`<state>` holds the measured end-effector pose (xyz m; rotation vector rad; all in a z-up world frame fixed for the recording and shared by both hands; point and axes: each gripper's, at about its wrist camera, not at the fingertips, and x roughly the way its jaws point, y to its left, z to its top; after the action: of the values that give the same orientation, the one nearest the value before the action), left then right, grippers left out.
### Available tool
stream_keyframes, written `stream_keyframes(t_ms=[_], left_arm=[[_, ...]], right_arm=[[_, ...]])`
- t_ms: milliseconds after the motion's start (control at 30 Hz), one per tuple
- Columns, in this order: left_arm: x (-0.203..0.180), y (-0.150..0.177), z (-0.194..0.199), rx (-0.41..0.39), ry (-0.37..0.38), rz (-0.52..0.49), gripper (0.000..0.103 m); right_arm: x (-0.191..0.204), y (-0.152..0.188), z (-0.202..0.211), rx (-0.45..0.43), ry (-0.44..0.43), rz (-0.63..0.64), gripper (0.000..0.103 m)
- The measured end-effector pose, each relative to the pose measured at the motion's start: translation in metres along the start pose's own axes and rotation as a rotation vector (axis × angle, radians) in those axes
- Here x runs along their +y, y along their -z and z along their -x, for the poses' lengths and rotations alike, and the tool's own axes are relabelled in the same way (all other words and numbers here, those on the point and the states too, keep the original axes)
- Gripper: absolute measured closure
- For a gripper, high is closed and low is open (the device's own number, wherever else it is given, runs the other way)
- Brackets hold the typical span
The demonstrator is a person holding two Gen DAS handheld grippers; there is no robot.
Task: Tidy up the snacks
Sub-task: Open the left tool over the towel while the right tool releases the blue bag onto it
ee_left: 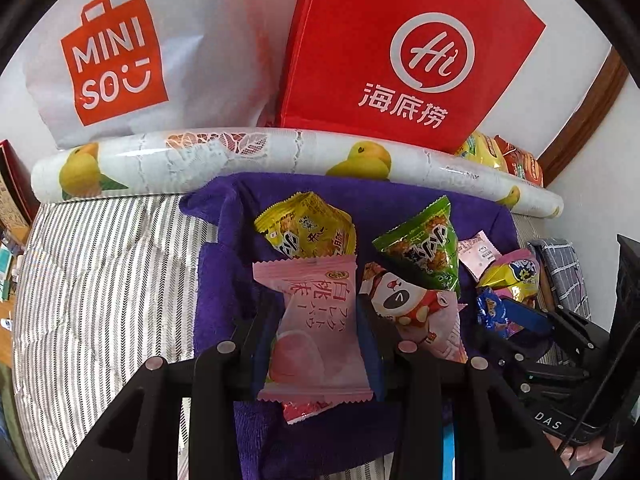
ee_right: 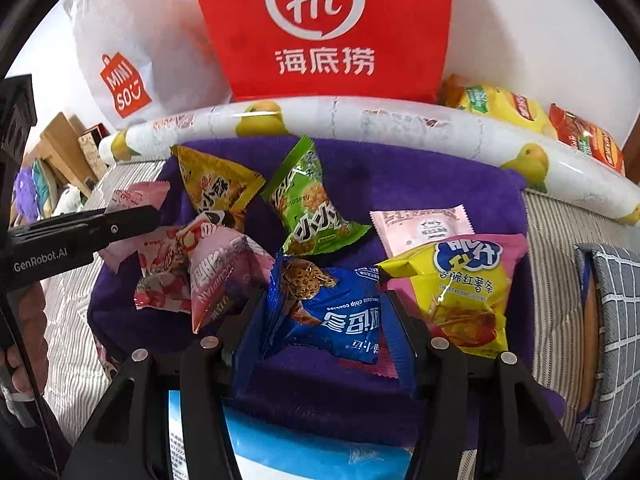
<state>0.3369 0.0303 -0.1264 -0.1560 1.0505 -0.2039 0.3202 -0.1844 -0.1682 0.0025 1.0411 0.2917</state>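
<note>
Several snack packets lie on a purple towel [ee_left: 224, 280] [ee_right: 420, 184]. My left gripper [ee_left: 316, 320] is shut on a pink peach packet [ee_left: 316, 332], its fingers pressing both sides. My right gripper [ee_right: 324, 312] is shut on a blue chocolate chip cookie packet [ee_right: 332, 312]. Around them lie a yellow packet [ee_left: 308, 228] [ee_right: 216, 184], a green packet [ee_left: 424, 240] [ee_right: 312, 204], a pink-red cartoon packet [ee_left: 412, 304] [ee_right: 224, 276] and a yellow sweet potato packet [ee_right: 460, 288]. The left gripper shows at the left edge of the right wrist view [ee_right: 132, 220].
A rolled lemon-print sheet [ee_left: 280, 156] [ee_right: 360, 120] lies behind the towel. A white Miniso bag [ee_left: 116, 60] and a red Haidilao bag [ee_left: 400, 52] stand at the back. Chip bags [ee_right: 520, 108] lie at the back right. A striped cloth [ee_left: 100, 280] covers the surface.
</note>
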Motion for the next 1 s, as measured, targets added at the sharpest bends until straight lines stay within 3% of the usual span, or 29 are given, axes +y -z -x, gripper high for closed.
stream_keyframes(t_ms=[467,733,800,900,1000], left_arm=[[-0.004,0.003,-0.017,0.031,0.049,0.012,0.066],[-0.005,0.004,-0.021,0.037,0.077,0.021,0.066],[-0.003,0.003,-0.019,0.041,0.086,0.021,0.064],[-0.003,0.004,-0.011,0.031,0.089,0.017,0.047],[-0.004,0.008,0.005,0.001,0.087,0.007,0.045]], right_arm=[[0.008,-0.003,-0.011,0.035,-0.008,0.045,0.043],[0.01,-0.003,-0.007,0.039,-0.029,0.033,0.033],[0.009,-0.003,-0.001,0.029,-0.031,0.022,0.033],[0.009,-0.001,0.013,-0.001,-0.03,0.008,0.033],[0.01,0.005,0.03,-0.028,-0.008,-0.01,0.033]])
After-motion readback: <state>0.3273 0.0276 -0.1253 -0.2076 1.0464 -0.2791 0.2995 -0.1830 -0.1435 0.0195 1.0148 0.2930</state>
